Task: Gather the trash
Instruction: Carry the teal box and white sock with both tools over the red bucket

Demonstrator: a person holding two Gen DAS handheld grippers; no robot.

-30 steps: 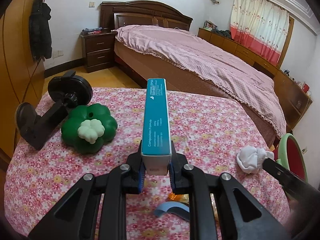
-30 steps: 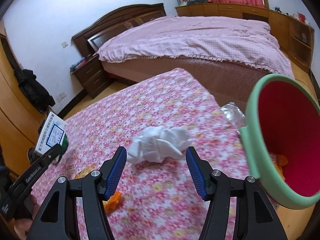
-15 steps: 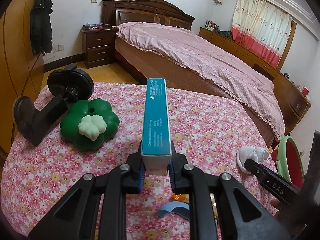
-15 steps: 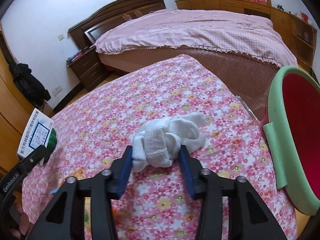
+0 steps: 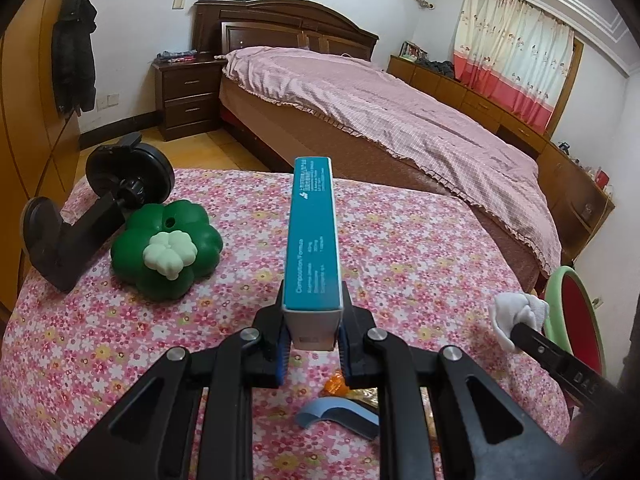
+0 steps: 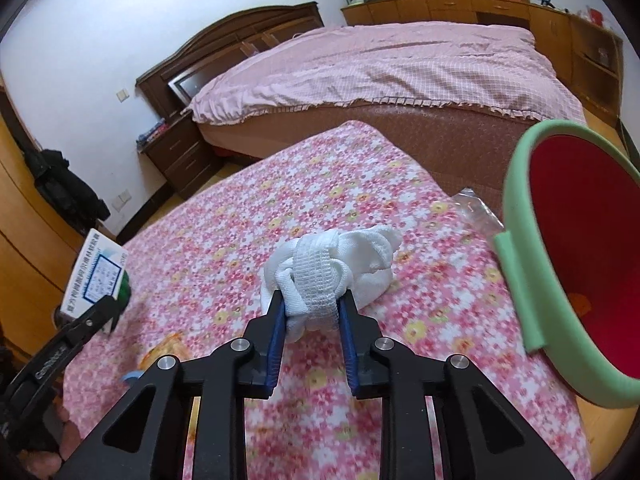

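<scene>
We note the right hand-held gripper (image 6: 311,307) has just been closing and now pinches the white rag (image 6: 334,270), soft and light, on the tabletop (image 6: 280,208) beside the bin (image 6: 520,280). Take its thick knot. The left hand-held gripper (image 5: 311,334) clamps the stiff box (image 5: 313,236).

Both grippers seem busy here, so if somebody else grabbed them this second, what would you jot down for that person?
Left gripper: shut on the teal box, held above the floral tablecloth.
Right gripper: its jaws have just been closing and now pinch the white cloth wad.
Bin: red inside with a green rim, at the table's right edge; something orange already lies in it.
Done: both pieces gripped.
Left: drop the wad and the box into the bin, then collect the orange wrapper, the blue scrap and the clear plastic.
</scene>
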